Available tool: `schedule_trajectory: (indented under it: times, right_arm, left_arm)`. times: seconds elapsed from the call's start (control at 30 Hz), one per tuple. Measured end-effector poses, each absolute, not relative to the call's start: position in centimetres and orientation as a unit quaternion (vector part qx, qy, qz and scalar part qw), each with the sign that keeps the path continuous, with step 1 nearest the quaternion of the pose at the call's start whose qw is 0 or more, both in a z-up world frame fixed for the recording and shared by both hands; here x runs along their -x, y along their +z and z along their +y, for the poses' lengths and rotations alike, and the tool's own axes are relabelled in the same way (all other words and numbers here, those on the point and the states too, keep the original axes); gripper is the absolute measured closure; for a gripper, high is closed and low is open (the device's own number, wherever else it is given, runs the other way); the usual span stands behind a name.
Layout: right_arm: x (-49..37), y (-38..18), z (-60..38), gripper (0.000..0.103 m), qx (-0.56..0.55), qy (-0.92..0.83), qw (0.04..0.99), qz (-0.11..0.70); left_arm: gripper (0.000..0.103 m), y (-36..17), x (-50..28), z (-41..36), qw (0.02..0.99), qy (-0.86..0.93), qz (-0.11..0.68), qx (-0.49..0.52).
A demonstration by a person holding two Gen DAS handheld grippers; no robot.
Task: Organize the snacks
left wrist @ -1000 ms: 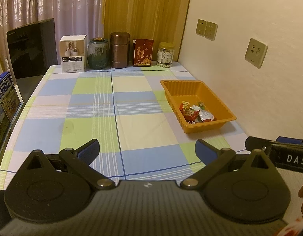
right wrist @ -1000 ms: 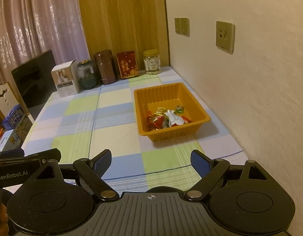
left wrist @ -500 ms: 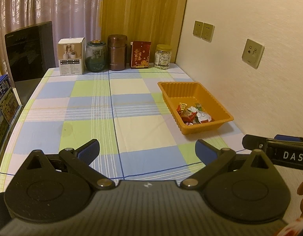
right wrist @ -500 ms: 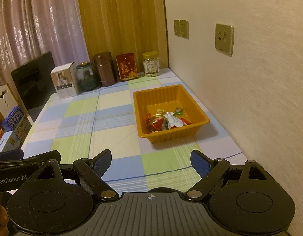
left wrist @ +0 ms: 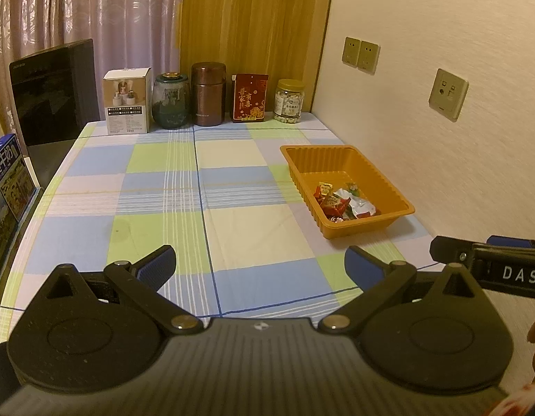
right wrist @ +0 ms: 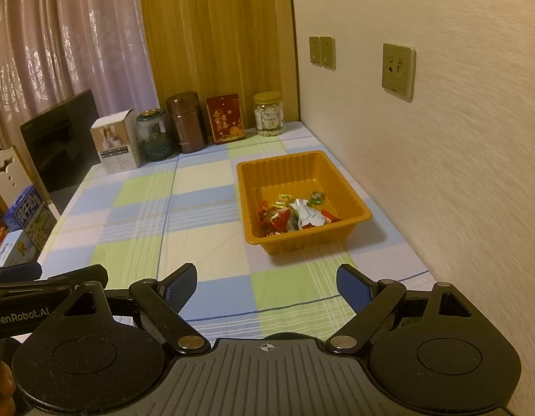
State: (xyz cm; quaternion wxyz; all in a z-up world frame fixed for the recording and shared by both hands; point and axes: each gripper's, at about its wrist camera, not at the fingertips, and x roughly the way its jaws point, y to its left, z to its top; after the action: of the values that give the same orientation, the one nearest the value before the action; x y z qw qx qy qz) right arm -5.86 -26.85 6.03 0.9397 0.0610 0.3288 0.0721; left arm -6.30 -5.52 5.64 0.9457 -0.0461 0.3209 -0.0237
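Although both pairs of tongs hung over the near edge of the checked surface (left wrist: 232, 180), neither had anything between its pads: the left tongs (left wrist: 260, 263) stood wide apart and empty, and the right tongs (right wrist: 266, 284) stood just as wide and just as empty. The snacks (right wrist: 295, 213), a small heap of wrapped sweets, lay in the near end of the orange tray (right wrist: 248, 187), which sat toward the right side of the surface, close beside the wall. From the right tongs the tray lay almost straight ahead and only slightly right, farther along the surface; from the left tongs it lay ahead and well off to the right, past where the right tongs (left wrist: 489, 260) showed at that view's edge. The right hand was therefore judged the nearer one for any reach into the tray. The tray's long axis ran roughly near to far, along the wall, so an approach over its near rim looked the shortest. No loose snack was visible on the cloth, and the row of jars and boxes (left wrist: 208, 98) stood well apart at the far end.
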Motion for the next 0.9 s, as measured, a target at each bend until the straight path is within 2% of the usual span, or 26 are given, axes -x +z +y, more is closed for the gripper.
schedule_trajectory:
  times: [0.9]
  right_arm:
    - [5.64,6.09,-27.12,0.016,-0.062,0.072,0.939,0.329]
  left_arm:
    - [0.000,5.69,6.22,-5.57,0.945,-0.023,0.322,0.047]
